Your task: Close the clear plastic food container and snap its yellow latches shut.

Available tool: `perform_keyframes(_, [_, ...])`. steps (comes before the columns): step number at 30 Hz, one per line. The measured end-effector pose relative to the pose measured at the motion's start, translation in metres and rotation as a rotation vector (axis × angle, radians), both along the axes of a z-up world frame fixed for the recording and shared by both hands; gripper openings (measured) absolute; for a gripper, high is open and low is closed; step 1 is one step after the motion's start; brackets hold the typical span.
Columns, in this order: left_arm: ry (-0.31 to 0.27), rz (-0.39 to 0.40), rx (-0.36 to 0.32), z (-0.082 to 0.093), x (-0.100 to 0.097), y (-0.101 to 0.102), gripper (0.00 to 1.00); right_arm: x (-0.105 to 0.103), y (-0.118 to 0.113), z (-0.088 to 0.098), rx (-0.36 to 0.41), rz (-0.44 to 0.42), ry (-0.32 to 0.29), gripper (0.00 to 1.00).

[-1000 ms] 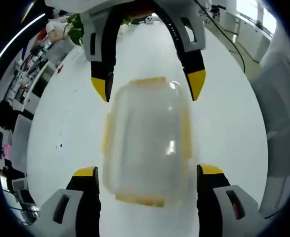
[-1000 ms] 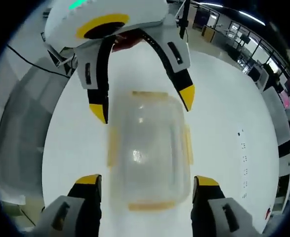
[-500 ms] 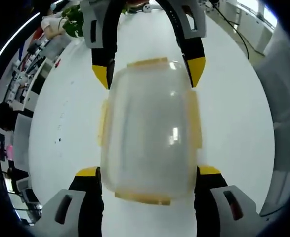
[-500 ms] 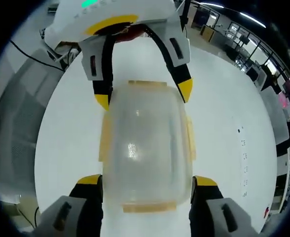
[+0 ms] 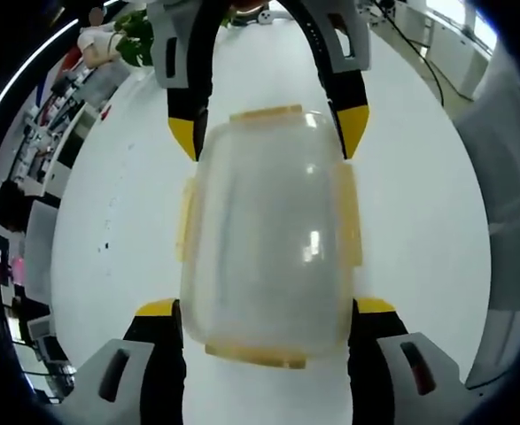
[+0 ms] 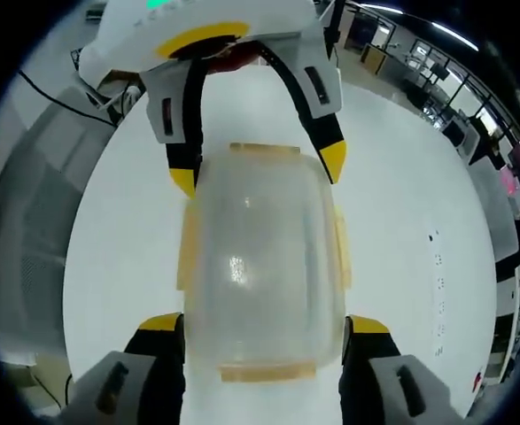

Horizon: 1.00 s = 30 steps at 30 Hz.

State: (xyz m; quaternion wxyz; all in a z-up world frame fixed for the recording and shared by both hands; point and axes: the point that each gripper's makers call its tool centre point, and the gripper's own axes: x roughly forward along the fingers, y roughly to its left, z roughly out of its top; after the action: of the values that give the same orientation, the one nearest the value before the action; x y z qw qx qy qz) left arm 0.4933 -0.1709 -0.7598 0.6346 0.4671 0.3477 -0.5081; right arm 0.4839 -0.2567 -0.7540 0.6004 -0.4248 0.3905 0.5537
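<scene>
The clear plastic food container [image 5: 264, 230] lies lid-on upon a white table [image 5: 419, 221], with yellow latches [image 5: 187, 221] on its sides and ends. My left gripper [image 5: 266, 310] is open, its jaws straddling the container's near end close to both sides. My right gripper [image 5: 267, 137] faces it from the far end, open, with its yellow tips beside the far corners. The right gripper view shows the same container [image 6: 260, 266] between my right gripper's [image 6: 264, 323] spread jaws, and the left gripper [image 6: 258, 173] at the far end. Whether any jaw touches the container is unclear.
The white table [image 6: 410, 230] spreads wide around the container. A grey curved surface [image 5: 508, 221] lies to the right in the left gripper view. Office desks [image 5: 29, 221] and a green plant [image 5: 135, 44] stand far off. A black cable [image 6: 65, 102] runs past the table's edge.
Over the last second both grippers closed in along the table from opposite ends until their jaws flanked the container. In the last half second almost nothing moved.
</scene>
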Motion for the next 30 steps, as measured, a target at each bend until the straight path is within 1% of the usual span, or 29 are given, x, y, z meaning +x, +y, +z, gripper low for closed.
perform_keyframes(6, [0.0,-0.004,0.007,0.0,-0.003,0.02,0.73,-0.005,0.02,0.0,0.01,-0.005,0.0,0.71])
perform_keyframes(11, [-0.001,-0.002,0.014,0.0,-0.007,0.039,0.73,-0.008,0.04,-0.001,0.005,0.0,0.0,0.71])
perform_keyframes(13, [-0.001,0.005,0.014,-0.001,-0.008,0.045,0.73,-0.008,0.045,-0.001,0.003,0.003,0.0,0.71])
perform_keyframes(21, [0.0,0.015,0.014,0.0,-0.011,0.081,0.73,-0.011,0.079,0.0,0.013,0.004,0.001,0.71])
perform_keyframes(26, [0.002,0.018,0.013,0.0,-0.013,0.095,0.73,-0.012,0.095,-0.001,0.013,0.006,0.002,0.71])
perform_keyframes(30, [0.006,0.023,0.007,0.0,-0.012,0.102,0.73,-0.011,0.102,0.0,0.01,0.009,0.004,0.71])
